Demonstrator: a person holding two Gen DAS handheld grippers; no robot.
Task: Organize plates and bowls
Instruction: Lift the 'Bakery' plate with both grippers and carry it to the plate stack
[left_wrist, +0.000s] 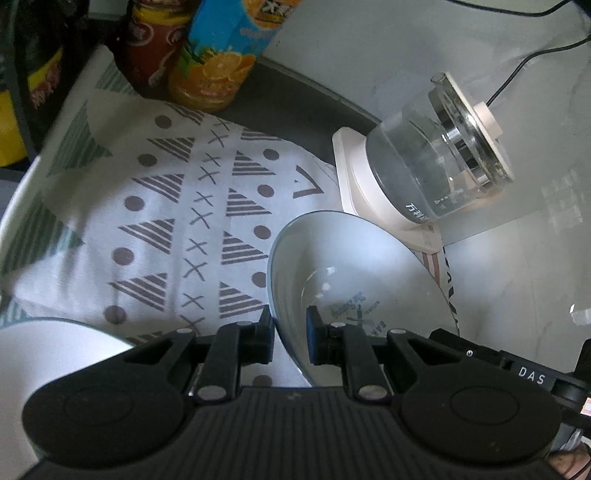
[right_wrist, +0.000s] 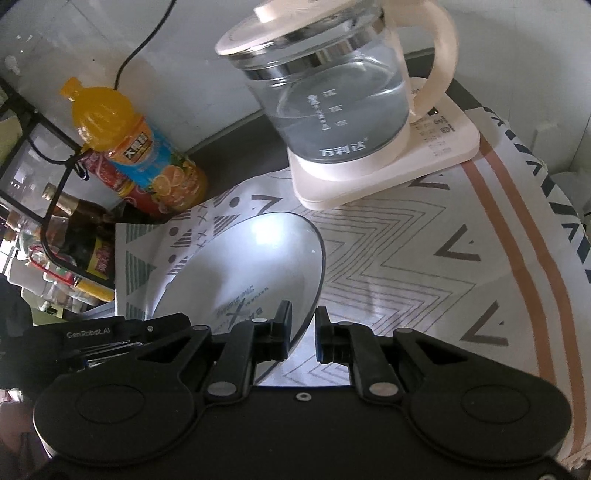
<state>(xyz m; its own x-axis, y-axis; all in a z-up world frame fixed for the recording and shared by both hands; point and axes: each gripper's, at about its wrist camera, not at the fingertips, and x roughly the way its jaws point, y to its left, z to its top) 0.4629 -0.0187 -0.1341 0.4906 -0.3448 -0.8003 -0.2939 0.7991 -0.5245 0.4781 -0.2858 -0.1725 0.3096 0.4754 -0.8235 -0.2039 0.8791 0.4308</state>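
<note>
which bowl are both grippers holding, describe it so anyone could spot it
Find the glass electric kettle on its cream base. Just in front, over the patterned cloth, is a shallow pale grey-white bowl, tilted, printed lettering inside. It alone has the left gripper and right gripper clamped on its rim.

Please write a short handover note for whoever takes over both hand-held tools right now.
Left tool: shut on the rim of the glass bowl.
Right tool: shut on the opposite rim of the same bowl, so both carry it, tilted, above the patterned cloth.
Nearby: kettle on its base behind the bowl, juice bottle at the back edge, a white dish low in the left view.
Done: bowl gripped and off the cloth.
Left: set it in its place; the destination is not in view.
</note>
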